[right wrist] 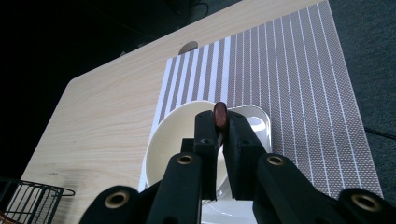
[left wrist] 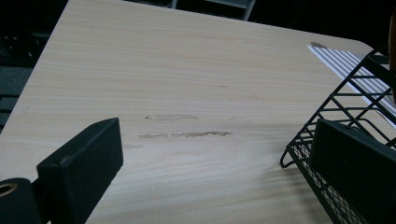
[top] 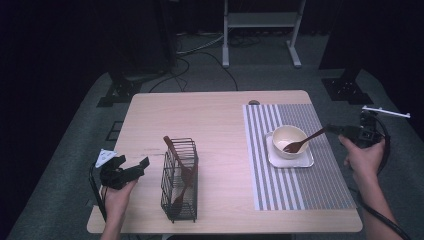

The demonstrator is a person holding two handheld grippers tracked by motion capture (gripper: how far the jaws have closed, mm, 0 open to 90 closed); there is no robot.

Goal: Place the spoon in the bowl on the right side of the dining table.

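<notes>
Dark wooden fork [top: 300, 144], clenched by its handle in the right gripper [top: 336, 130], could tip the cream bowl [top: 288, 140] if levered; the left gripper [top: 134, 169] rests released.

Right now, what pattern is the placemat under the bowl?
The placemat has grey and white stripes, clearest in the right gripper view.

One bowl [top: 288, 138], one tray [top: 290, 159], one placemat [top: 295, 185], one wire basket [top: 179, 186], three wooden utensils [top: 302, 144].

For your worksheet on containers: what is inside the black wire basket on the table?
In the high view, the wire basket holds dark brown wooden utensils: one handle sticks up at its far left corner, and a spoon-like piece lies lower down. The mesh and overlap hide their exact number.
</notes>
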